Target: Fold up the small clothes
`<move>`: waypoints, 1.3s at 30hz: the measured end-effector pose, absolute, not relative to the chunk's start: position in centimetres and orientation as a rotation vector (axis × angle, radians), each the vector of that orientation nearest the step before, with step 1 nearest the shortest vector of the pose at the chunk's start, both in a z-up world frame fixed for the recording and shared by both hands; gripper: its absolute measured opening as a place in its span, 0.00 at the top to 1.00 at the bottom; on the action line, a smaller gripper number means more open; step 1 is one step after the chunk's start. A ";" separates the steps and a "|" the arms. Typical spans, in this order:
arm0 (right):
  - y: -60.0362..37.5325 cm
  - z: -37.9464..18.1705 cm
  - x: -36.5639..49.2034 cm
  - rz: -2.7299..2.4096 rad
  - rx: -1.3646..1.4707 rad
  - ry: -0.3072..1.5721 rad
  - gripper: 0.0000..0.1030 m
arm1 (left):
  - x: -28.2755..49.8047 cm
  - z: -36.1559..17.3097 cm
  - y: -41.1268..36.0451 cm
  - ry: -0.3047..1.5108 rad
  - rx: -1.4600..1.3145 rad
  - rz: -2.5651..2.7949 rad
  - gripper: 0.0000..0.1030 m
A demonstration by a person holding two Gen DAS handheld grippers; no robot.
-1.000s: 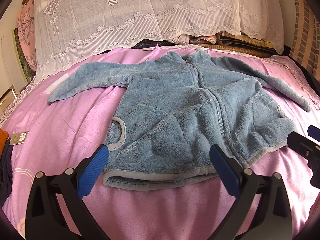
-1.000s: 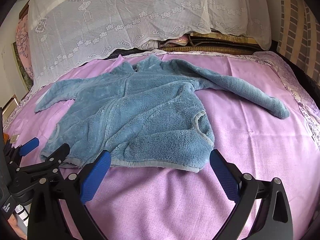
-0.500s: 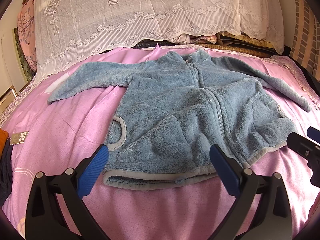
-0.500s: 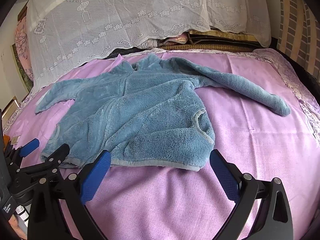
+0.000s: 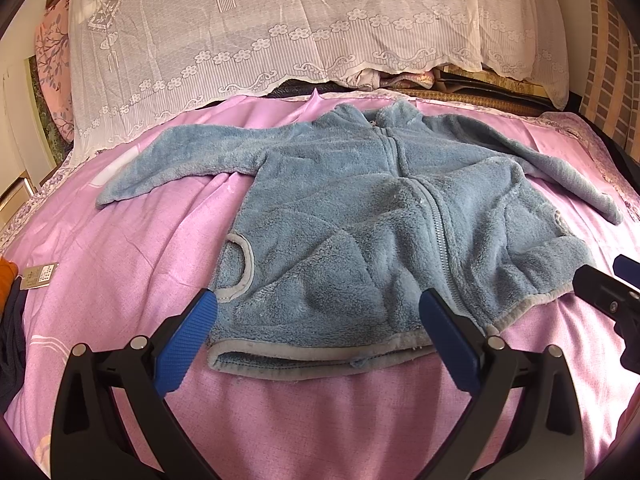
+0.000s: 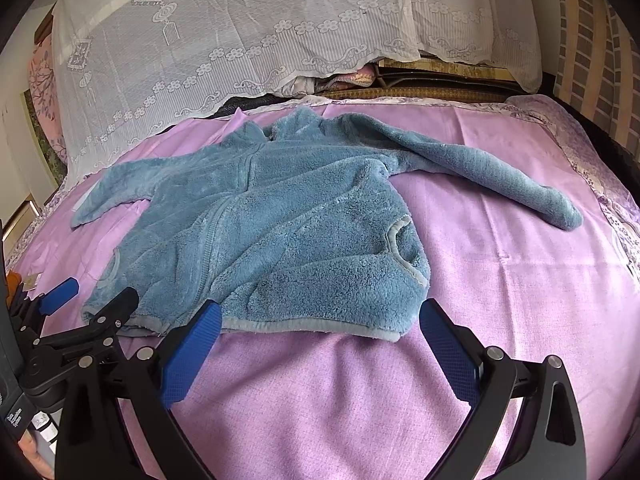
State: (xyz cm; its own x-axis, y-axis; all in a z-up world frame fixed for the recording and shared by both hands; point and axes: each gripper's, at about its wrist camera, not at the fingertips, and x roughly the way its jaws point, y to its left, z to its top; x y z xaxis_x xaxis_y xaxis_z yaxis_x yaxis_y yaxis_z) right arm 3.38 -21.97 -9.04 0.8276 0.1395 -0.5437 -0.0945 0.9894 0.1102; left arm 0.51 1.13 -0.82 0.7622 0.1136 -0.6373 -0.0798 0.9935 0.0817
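Nearest, left hand-held gripper [image 5: 318,336] with blue pads spread wide, nothing between them, poised just short of the hem. Right hand-held gripper [image 6: 320,338] likewise gaping and empty, beside the left one. Just beyond, blue fleece jacket [image 5: 376,232] lying front-up and zipped on the pink bedsheet [image 5: 120,264], both sleeves stretched outward. Further back, white lace cover [image 5: 280,32] draped over bedding at the head of the bed.
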 end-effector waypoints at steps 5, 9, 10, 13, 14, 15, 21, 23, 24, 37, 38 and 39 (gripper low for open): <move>-21.9 -9.1 3.4 0.123 0.078 0.584 0.03 | 0.4 -0.6 1.4 0.689 0.057 0.108 0.04; -21.8 -9.1 3.4 0.124 0.078 0.589 0.03 | 0.3 -0.4 1.4 0.685 0.060 0.110 0.04; -21.8 -9.1 3.4 0.124 0.078 0.590 0.03 | 0.3 -0.5 1.4 0.686 0.059 0.110 0.04; -21.7 -9.2 3.4 0.125 0.078 0.593 0.03 | 0.3 -0.5 1.4 0.685 0.059 0.110 0.04; -21.7 -9.2 3.4 0.125 0.077 0.594 0.03 | 0.3 -0.4 1.4 0.685 0.060 0.110 0.04; -21.7 -9.2 3.4 0.125 0.077 0.596 0.03 | 0.3 -0.4 1.4 0.685 0.060 0.110 0.04; -21.6 -9.3 3.6 0.122 0.070 0.604 0.03 | 0.2 -0.6 1.3 0.689 0.065 0.108 0.04; -21.7 -9.3 3.8 0.126 0.065 0.605 0.03 | 0.3 -0.7 1.2 0.696 0.067 0.106 0.04; -21.7 -9.2 4.0 0.128 0.064 0.607 0.03 | 0.4 -0.8 1.2 0.701 0.068 0.106 0.04; -34.9 -10.9 7.6 0.193 0.559 0.584 0.03 | 1.2 -2.2 0.6 0.754 0.092 0.093 0.04; -36.4 -11.2 8.0 0.193 0.617 0.579 0.03 | 1.3 -2.4 0.5 0.761 0.095 0.092 0.04; -38.0 -11.5 8.5 0.192 0.676 0.569 0.03 | 1.5 -2.6 0.4 0.771 0.098 0.090 0.04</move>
